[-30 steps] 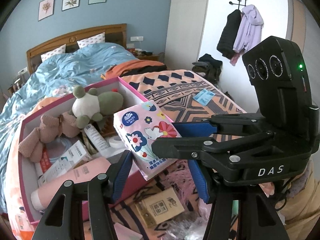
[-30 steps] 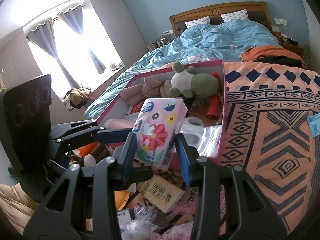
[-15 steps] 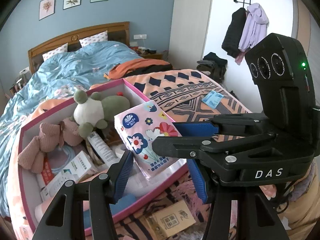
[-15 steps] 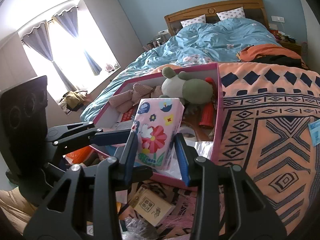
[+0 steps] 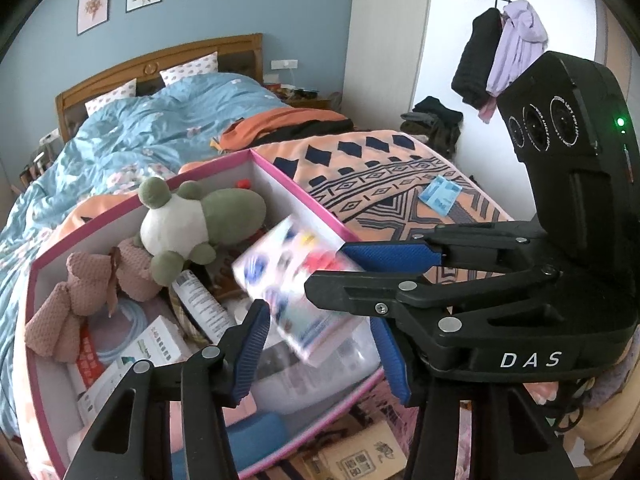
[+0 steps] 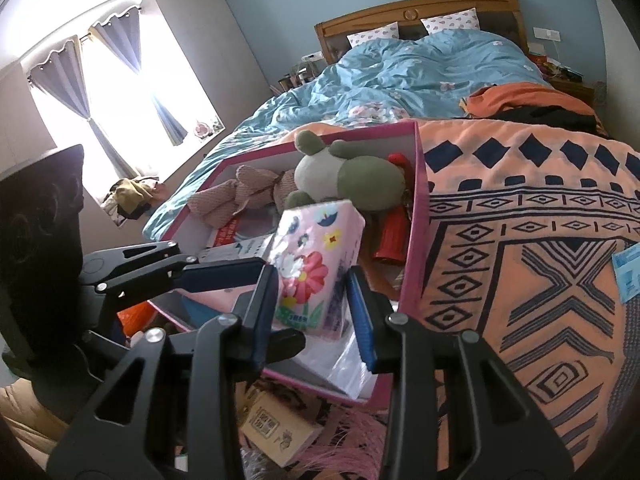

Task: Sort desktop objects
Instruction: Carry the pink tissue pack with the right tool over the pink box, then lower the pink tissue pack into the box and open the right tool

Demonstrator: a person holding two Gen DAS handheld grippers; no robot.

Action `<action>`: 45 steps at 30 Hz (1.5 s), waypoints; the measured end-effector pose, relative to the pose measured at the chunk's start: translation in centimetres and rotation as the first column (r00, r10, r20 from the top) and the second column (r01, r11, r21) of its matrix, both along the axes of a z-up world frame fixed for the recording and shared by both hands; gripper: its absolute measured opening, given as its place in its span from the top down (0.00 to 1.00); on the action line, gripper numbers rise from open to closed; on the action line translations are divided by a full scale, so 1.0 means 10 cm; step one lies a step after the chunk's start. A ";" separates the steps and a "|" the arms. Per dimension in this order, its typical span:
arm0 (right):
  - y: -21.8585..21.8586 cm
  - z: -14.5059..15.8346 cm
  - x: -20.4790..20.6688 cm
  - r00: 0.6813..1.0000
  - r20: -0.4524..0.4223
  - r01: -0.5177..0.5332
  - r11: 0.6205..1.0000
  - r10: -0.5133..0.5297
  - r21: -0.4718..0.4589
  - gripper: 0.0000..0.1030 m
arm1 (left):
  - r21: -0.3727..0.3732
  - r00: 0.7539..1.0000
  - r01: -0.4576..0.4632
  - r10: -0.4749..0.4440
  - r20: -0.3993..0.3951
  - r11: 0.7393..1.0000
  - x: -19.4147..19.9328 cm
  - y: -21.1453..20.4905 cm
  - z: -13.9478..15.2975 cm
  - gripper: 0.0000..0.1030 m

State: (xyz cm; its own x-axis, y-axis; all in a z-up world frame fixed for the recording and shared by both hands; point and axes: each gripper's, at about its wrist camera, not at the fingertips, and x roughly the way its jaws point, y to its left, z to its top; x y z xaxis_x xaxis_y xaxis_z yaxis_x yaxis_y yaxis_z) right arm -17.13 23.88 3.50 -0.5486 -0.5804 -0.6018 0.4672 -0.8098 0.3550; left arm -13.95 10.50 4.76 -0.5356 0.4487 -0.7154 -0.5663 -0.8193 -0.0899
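A pink floral tissue pack [image 6: 310,276] hangs tilted over the open pink box [image 6: 418,216]. My right gripper [image 6: 314,308] has its blue pads on both sides of the pack and its jaws are closing on it. In the left wrist view the tissue pack [image 5: 294,292] is blurred and tipped between the fingers of my left gripper [image 5: 320,348]. Those jaws are closing too, but whether their pads press on the pack does not show. The right gripper's two fingers [image 5: 390,254] cross in front of the left one, above and below the pack.
The pink box [image 5: 304,198] holds a green plush frog [image 5: 192,228], a pink knitted toy [image 5: 86,292], tubes and small cartons. It rests on an orange patterned blanket [image 6: 540,264] with a blue packet [image 5: 440,194]. A brown carton [image 6: 276,426] lies below the box. A blue duvet lies beyond.
Both grippers moved forward with the pack until it hung over the box. In the left wrist view the pack has tipped and turned blurry. Both pairs of jaws have narrowed.
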 end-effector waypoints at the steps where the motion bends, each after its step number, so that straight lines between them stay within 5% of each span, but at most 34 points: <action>1: -0.01 -0.01 -0.02 1.000 0.002 -0.005 1.000 0.005 -0.002 0.66 | 0.003 1.000 0.003 -0.003 0.009 1.000 -0.03 0.00 -0.02 0.54; 10: -0.04 -0.12 -0.12 1.000 0.011 0.012 0.999 -0.012 0.052 0.70 | 0.013 0.999 0.000 -0.001 0.033 1.000 -0.09 -0.08 -0.14 0.51; 28: 0.16 -0.01 0.10 1.000 -0.011 0.018 1.000 -0.018 0.018 0.69 | -0.023 0.987 0.049 -0.045 0.156 0.999 -0.22 -0.09 -0.27 0.45; 32: 0.15 -0.04 0.12 1.000 -0.009 0.019 1.000 -0.019 0.014 0.66 | 0.003 0.975 0.031 -0.031 0.219 1.000 -0.32 -0.07 -0.32 0.33; 39: 0.21 -0.04 0.19 1.000 -0.014 0.027 1.000 -0.027 0.003 0.64 | -0.006 0.969 0.038 -0.036 0.243 0.999 -0.37 0.04 -0.34 0.27; 45: 0.29 0.05 0.28 0.997 -0.051 0.055 0.998 -0.055 -0.003 0.55 | -0.036 0.960 -0.032 0.041 0.278 0.999 -0.51 0.07 -0.46 0.41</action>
State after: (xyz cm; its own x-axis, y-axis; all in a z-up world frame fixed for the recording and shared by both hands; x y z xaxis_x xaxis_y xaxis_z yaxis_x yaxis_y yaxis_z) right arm -14.38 26.74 4.01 -0.6096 -0.5491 -0.5718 0.4393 -0.8344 0.3329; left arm -19.04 11.24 0.17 -0.3285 0.4082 -0.8517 -0.4922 -0.8437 -0.2145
